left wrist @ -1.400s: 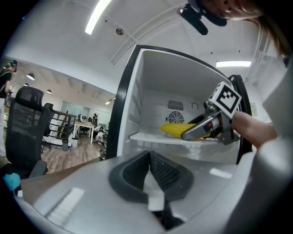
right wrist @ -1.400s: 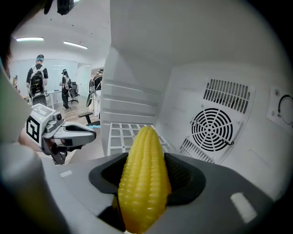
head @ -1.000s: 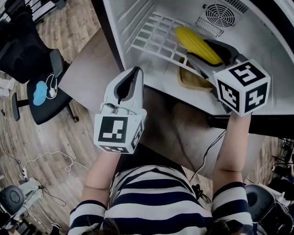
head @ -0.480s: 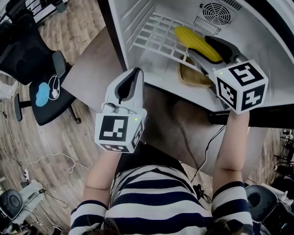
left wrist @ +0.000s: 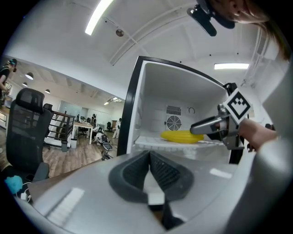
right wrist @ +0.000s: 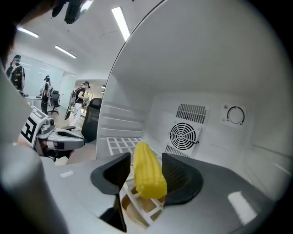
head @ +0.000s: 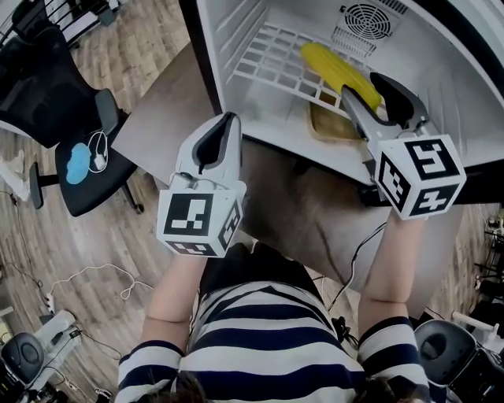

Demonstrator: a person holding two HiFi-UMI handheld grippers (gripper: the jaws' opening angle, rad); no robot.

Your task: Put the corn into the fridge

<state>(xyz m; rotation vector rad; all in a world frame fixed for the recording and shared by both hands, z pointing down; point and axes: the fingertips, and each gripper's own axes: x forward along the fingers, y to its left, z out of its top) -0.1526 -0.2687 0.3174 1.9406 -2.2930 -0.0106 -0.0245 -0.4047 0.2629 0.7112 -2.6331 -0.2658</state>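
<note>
We count one corn [head: 340, 69], one fridge [head: 441, 86], one white wire shelf [head: 276, 59], one shallow tan dish [head: 331, 126] under that shelf, one round fan grille [head: 368, 17] on the back wall, and two grippers.

The corn lies on the shelf inside the fridge, with its near end between the fingers [right wrist: 181, 176] of the right gripper [head: 368, 93]. Those fingers stand wide and are closing. A gap shows beside the corn, so they are not pressing on it. The dish sits just below the fingertips and the grille lies beyond them.

The left gripper [head: 229, 120] hangs outside the fridge. Its fingers [left wrist: 132, 171] are pressed together with nothing between them.

Against the frame from a second ago, the right gripper has drawn back toward the fridge's front edge. Then the corn ran deep between its fingers; now only the near end does. The corn looks to keep its place on the shelf, and the left gripper has barely shifted.
</note>
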